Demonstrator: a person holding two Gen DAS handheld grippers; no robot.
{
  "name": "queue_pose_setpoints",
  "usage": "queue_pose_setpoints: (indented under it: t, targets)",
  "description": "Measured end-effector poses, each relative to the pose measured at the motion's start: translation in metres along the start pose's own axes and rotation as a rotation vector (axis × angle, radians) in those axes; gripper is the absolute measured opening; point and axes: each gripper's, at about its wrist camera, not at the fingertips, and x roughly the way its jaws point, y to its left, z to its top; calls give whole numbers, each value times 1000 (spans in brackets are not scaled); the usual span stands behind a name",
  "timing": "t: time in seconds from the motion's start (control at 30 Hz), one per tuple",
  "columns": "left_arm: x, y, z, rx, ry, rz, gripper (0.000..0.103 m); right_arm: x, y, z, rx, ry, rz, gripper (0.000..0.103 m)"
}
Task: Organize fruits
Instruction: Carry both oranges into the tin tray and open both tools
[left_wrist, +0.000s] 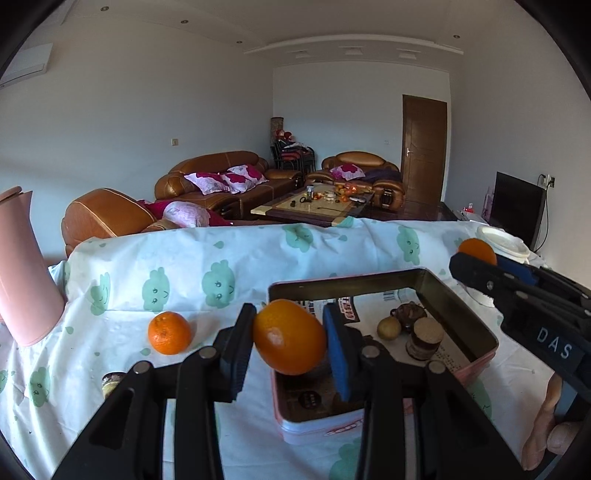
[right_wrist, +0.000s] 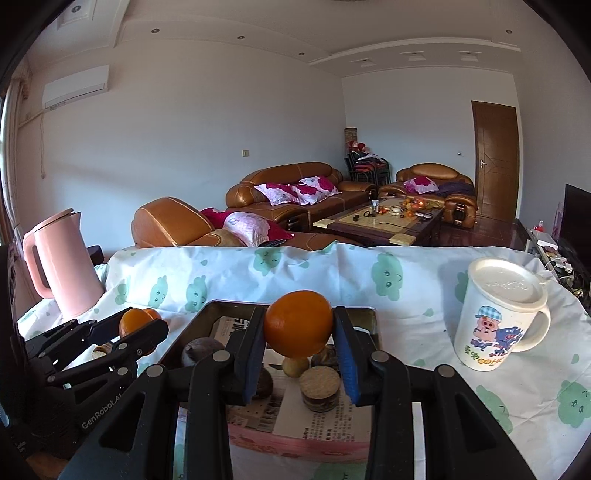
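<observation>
My left gripper (left_wrist: 290, 341) is shut on an orange (left_wrist: 290, 338) and holds it over the near left corner of the open pink tin box (left_wrist: 458, 295). My right gripper (right_wrist: 299, 325) is shut on another orange (right_wrist: 298, 323) above the same box (right_wrist: 207, 314); it also shows at the right of the left wrist view (left_wrist: 476, 254). A third orange (left_wrist: 170, 332) lies on the cloth left of the box. The box holds a small yellowish fruit (left_wrist: 388, 328), a cork-lidded jar (left_wrist: 424, 338) and dark round pieces.
A pink kettle (right_wrist: 59, 266) stands at the table's left. A white lidded mug (right_wrist: 498, 314) with a cartoon pig stands at the right. A small jar (left_wrist: 112, 380) sits on the cloud-print cloth (left_wrist: 221, 258) near my left gripper. Sofas and a coffee table lie beyond the table's far edge.
</observation>
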Motion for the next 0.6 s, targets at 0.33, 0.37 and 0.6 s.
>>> queue_pose_setpoints:
  t: [0.33,0.37,0.6]
  targets:
    - [29,-41,15,37,36,-35,39,12,-19,0,-19,15,-105,38]
    - [32,-42,16,38,38,-31,39,14,-20,-1,-24,19,-115,38]
    - [46,-44,12,37,78,-15,39,35,-30,0,12,59,-130,38]
